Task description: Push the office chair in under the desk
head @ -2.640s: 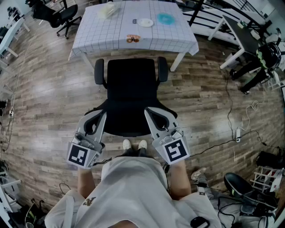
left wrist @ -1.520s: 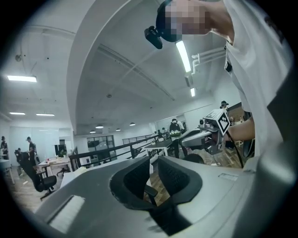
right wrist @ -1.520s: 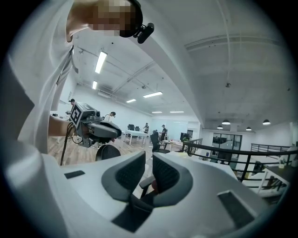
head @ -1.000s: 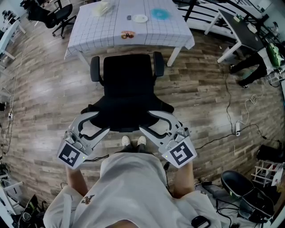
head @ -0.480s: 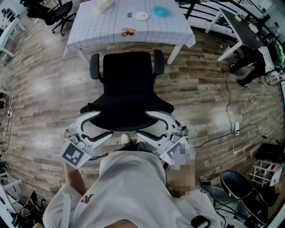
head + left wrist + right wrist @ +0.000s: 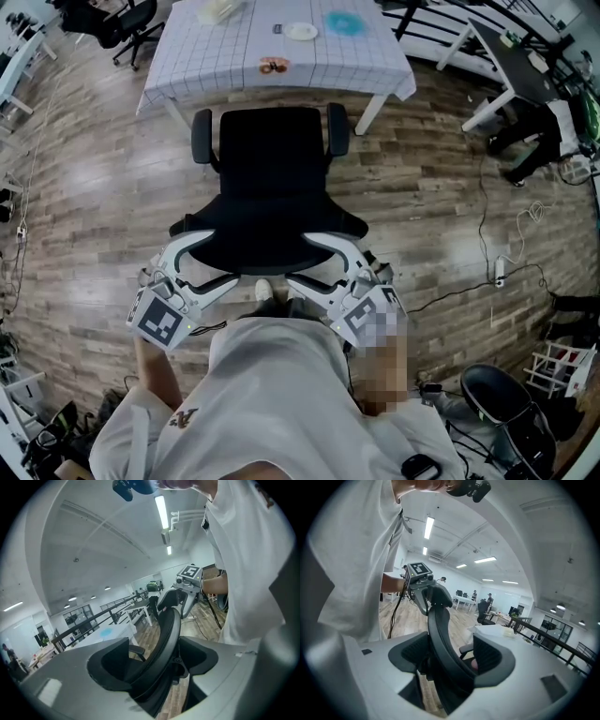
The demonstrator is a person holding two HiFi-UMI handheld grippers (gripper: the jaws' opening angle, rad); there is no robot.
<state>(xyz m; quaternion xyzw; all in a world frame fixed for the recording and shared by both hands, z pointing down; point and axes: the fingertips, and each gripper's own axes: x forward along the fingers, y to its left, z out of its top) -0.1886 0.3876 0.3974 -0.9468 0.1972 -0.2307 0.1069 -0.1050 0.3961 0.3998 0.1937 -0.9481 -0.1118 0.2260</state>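
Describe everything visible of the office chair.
The office chair is black, with a seat, two armrests and a curved backrest. It stands on the wood floor, facing the cloth-covered desk, seat not yet under it. Its backrest sits between the open jaws of the left hand-held gripper and right hand-held gripper, which have just been opening.

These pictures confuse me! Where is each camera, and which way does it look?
Head view: on the person's head, looking steeply down at the black office chair facing the desk in white checked cloth; white shirt, left gripper, right gripper show.
Left gripper view: on that gripper, looking along its jaws, just been opening, chair backrest between; shirt at right.
Right gripper view: likewise, jaws just been opening, backrest between; shirt at left.
Shared: both gripper views show the backrest and the other gripper.
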